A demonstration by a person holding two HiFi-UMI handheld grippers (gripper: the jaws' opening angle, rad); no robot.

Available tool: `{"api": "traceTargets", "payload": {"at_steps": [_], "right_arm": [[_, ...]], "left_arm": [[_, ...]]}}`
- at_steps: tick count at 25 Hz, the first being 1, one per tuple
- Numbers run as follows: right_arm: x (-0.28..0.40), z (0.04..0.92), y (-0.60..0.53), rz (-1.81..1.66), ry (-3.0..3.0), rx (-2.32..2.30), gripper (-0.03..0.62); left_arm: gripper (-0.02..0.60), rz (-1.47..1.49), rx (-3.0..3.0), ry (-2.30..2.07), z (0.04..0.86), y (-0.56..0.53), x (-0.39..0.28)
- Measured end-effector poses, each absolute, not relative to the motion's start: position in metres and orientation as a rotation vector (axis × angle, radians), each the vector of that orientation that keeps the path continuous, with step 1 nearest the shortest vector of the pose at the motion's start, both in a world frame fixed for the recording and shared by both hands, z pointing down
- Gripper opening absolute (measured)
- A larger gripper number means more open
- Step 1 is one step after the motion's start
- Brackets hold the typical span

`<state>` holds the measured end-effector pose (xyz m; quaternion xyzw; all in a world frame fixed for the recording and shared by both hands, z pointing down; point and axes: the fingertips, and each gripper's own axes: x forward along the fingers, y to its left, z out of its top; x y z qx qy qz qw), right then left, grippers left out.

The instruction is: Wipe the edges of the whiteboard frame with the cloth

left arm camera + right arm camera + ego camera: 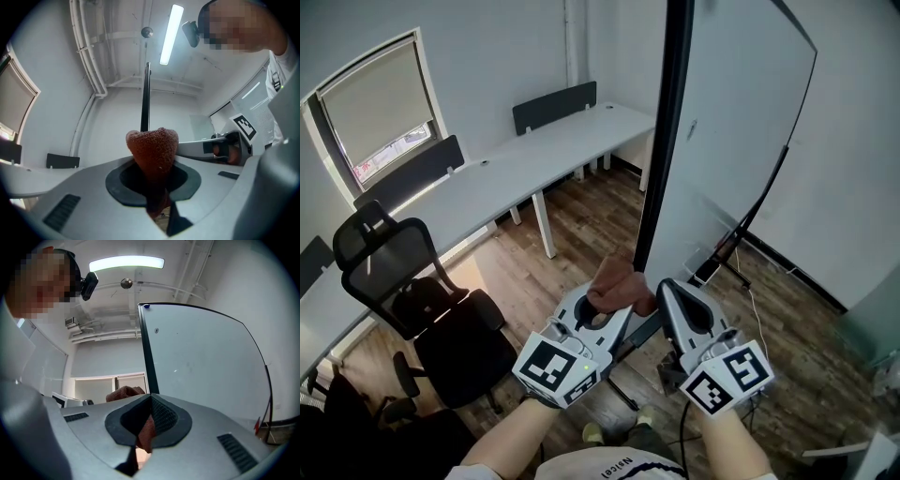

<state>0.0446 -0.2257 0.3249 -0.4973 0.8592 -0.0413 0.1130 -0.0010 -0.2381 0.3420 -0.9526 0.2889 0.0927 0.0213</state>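
The whiteboard (731, 122) stands upright on the right, its black frame edge (661, 141) running down toward my grippers. In the right gripper view the frame edge (146, 357) rises just past the jaw tips. A rust-brown cloth (614, 286) is bunched between the two grippers at the foot of that edge. My left gripper (602, 305) is shut on the cloth (152, 150), which sticks up above its jaws. My right gripper (664, 286) has its tips together, with a fold of the cloth (146, 432) showing between its jaws.
A black office chair (412, 281) stands at the left. A long white desk (516, 169) with dark dividers runs along the far wall. The whiteboard's stand and cables (722, 258) sit on the wooden floor at the right.
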Motion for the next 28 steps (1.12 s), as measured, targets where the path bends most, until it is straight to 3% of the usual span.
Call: {"api": "traceTargets", "payload": {"at_steps": [12, 28], "right_arm": [[0.035, 0.381, -0.214, -0.221, 2.598, -1.530, 0.003], [0.024, 0.382, -0.211, -0.208, 2.612, -1.559, 0.003]], "left_arm": [[0.075, 0.222, -3.072, 0.981, 0.382, -0.210, -0.030], [0.075, 0.237, -3.088, 0.976, 0.387, -0.200, -0.040]]}}
